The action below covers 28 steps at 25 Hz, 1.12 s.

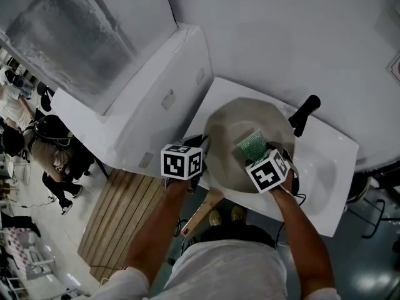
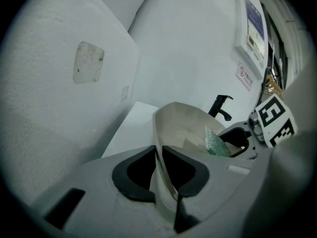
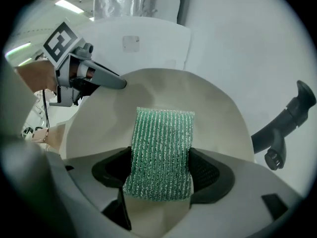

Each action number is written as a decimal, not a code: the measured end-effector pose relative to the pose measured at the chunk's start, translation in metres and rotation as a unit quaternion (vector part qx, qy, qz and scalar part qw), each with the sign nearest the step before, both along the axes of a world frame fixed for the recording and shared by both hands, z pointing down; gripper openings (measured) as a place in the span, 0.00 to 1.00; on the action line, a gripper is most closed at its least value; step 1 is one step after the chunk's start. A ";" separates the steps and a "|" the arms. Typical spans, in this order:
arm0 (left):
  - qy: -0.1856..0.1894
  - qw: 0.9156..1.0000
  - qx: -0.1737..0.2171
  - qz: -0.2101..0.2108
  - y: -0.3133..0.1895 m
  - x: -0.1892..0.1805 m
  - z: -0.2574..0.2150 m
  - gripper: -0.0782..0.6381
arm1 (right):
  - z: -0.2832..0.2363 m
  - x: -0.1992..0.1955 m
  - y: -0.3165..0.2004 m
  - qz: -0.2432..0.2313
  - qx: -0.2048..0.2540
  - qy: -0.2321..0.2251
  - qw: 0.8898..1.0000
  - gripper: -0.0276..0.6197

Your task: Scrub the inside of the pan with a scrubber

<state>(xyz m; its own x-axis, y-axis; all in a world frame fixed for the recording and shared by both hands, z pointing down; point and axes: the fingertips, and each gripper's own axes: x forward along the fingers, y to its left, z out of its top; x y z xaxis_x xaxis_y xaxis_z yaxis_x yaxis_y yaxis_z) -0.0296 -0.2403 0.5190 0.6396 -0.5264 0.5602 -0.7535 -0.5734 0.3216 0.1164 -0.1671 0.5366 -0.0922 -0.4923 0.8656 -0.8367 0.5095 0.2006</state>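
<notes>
Your left claw (image 2: 159, 168) is clamped on the rim of the beige pan (image 2: 184, 123), with one pad inside the wall and one outside. This grip holds the pan tilted over the white sink (image 1: 328, 174), its inner face turned toward the right claw (image 3: 161, 172). The right claw is closed on the lower part of the green mesh scrubber (image 3: 161, 150). The upper part is free ahead of the jaws and appears to lie against the pan's inside. The black faucet (image 3: 285, 120) stands right of that claw, beyond the pan. Scrubbing appears under way; hold the left clamp firm against the strokes.
</notes>
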 end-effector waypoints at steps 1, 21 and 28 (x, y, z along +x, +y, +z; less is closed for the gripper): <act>-0.001 1.000 0.000 0.000 0.000 0.000 0.000 0.18 | -0.001 -0.004 0.002 -0.006 0.001 0.002 1.000 0.59; -0.014 1.000 0.015 -0.004 0.000 0.000 -0.001 0.18 | 0.009 -0.021 0.031 -0.056 -0.010 0.037 0.998 0.59; -0.016 0.999 0.033 -0.013 0.000 -0.005 -0.011 0.25 | -0.011 0.000 0.026 -0.051 0.011 0.051 0.997 0.59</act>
